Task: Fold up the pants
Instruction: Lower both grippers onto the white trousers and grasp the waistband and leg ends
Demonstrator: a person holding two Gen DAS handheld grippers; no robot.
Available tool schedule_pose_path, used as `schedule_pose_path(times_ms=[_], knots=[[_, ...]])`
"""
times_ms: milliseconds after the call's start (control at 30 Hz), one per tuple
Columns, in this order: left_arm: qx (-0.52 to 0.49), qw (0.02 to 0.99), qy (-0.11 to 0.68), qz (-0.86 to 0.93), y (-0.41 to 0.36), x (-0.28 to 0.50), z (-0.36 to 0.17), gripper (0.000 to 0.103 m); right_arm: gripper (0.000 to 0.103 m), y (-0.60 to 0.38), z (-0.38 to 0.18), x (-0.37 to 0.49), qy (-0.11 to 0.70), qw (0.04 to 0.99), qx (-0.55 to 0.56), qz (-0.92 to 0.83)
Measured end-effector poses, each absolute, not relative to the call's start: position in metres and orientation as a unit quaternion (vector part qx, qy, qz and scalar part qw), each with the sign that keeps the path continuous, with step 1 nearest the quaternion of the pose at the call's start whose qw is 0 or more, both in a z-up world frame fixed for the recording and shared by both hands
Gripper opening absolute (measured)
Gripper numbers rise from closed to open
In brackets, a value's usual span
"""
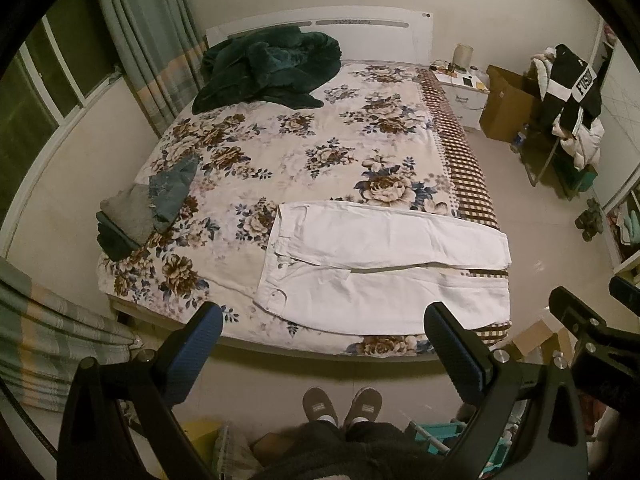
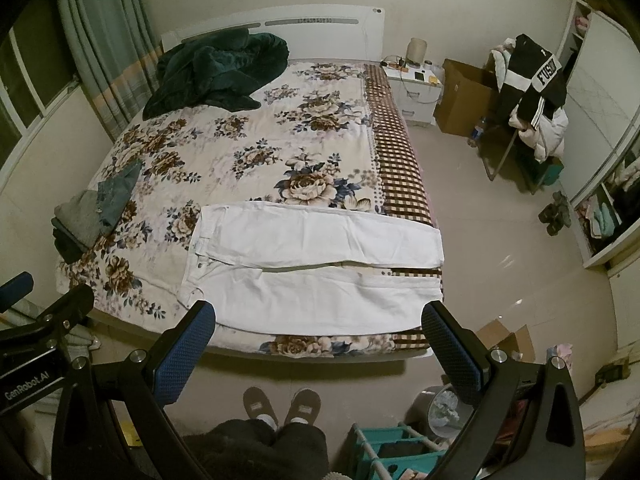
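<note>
The white pants [image 1: 384, 264] lie flat and unfolded near the foot edge of the bed [image 1: 304, 148], waistband left, both legs stretching right, a narrow gap between them. The left gripper [image 1: 322, 332] and right gripper [image 2: 318, 330] hover above that edge, jaws wide apart and holding nothing.

I see open bedspread [image 1: 312, 136] beyond the white pants [image 1: 384, 264]; folded clothes pile [image 1: 140, 212] left, green blanket [image 1: 268, 68] far.

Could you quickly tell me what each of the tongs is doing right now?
Left tongs: open, holding nothing, above the white pants.
Right tongs: open, holding nothing.
</note>
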State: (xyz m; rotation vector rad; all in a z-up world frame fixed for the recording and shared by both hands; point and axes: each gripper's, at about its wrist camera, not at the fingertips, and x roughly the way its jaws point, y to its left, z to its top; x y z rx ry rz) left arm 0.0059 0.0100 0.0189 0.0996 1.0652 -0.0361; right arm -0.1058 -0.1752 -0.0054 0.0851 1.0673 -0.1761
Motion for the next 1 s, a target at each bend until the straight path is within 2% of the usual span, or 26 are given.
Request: schedule_pose_path(times_ms=[167, 333, 633, 800, 1000], knots=[[0.051, 0.871, 0.489, 0.009, 0.002, 0.029, 0.009, 0.103, 0.103, -0.212, -0.034, -0.081, 0.515, 0.851, 0.049, -0.094], [0.060, 0.877, 0.475, 0.048, -0.006, 0.075, -0.026, 0.103, 0.103, -0.246, -0.069, -0.040, 0.514, 0.849, 0.057, -0.113], [0.066, 0.828, 0.553, 0.066, -0.021, 0.205, -0.132, 0.103, 0.103, -0.309, -0.169, 0.090, 0.551, 0.817, 0.082, -0.151], [0.055, 0.788, 0.609, 0.074, -0.025, 0.295, -0.211, 0.103, 0.103, -0.350, -0.256, 0.185, 0.583, 0.781, 0.130, -0.180], [-0.001, 0.723, 0.681, 0.117, 0.001, 0.404, -0.331, 0.103, 0.103, -0.406, -0.402, 0.302, 0.631, 0.710, 0.206, -0.235]])
